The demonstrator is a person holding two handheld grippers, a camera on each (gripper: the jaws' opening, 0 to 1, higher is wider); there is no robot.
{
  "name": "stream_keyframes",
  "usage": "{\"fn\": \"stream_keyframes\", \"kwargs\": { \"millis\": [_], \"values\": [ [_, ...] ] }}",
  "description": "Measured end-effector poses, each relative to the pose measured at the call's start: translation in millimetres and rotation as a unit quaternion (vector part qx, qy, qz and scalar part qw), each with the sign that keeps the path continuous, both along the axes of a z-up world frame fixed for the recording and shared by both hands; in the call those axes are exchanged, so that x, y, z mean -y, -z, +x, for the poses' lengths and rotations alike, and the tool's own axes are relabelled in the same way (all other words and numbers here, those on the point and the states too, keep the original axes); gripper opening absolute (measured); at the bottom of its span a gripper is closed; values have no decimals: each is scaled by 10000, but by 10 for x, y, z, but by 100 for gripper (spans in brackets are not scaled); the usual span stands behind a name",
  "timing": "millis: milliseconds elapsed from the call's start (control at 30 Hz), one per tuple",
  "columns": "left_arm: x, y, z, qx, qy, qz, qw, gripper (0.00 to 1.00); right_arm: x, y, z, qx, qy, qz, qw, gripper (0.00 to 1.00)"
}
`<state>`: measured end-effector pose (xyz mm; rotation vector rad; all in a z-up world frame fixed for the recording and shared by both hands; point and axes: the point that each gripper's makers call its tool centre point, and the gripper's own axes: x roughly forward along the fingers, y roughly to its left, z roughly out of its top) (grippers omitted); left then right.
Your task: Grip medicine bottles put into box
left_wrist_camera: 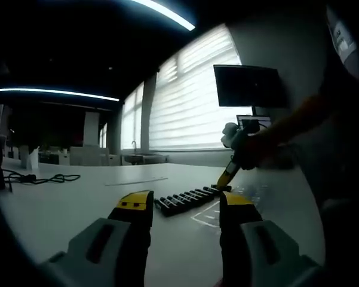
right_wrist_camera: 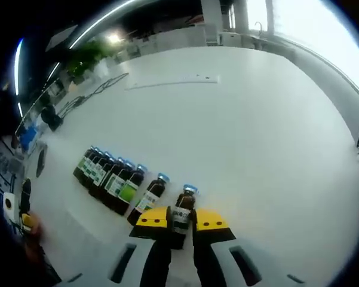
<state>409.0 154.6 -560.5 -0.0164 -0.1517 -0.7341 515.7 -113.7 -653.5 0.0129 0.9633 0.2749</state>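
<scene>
Grasp step: right gripper [right_wrist_camera: 181, 222] fingers clamp end medicine bottle [right_wrist_camera: 183, 210]; left gripper [left_wrist_camera: 185, 203] released. Next: lift toward box.

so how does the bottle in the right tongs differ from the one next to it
The gripped bottle sits between the right tongs' yellow tips; the neighbouring bottle lies free on the white table. The gripped bottle's label looks pale, the neighbour's partly green. Both are dark brown with blue caps.
</scene>
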Motion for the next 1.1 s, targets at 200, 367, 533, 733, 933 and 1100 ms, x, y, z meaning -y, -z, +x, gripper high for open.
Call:
{"fn": "stream_keyframes", "kwargs": {
  "millis": [200,367,533,733,933,1100],
  "values": [
    [24,24,0,-49,50,31,10000,37,19,8,4,56,-54,-44,10000,10],
    [25,43,11,-108,51,25,9999,37,11,12,-1,162,-153,-134,9997,8],
    [20,53,21,-137,27,20,9999,37,30,8,11,217,-78,-244,9994,7],
    [17,60,25,-133,-10,48,9999,37,77,-89,52,324,188,105,9992,6],
    [37,80,19,-138,14,116,9998,37,87,-250,55,455,241,200,9985,6],
    [19,69,24,-125,-21,89,9999,37,81,-353,42,509,276,285,9979,6]
  ]
}}
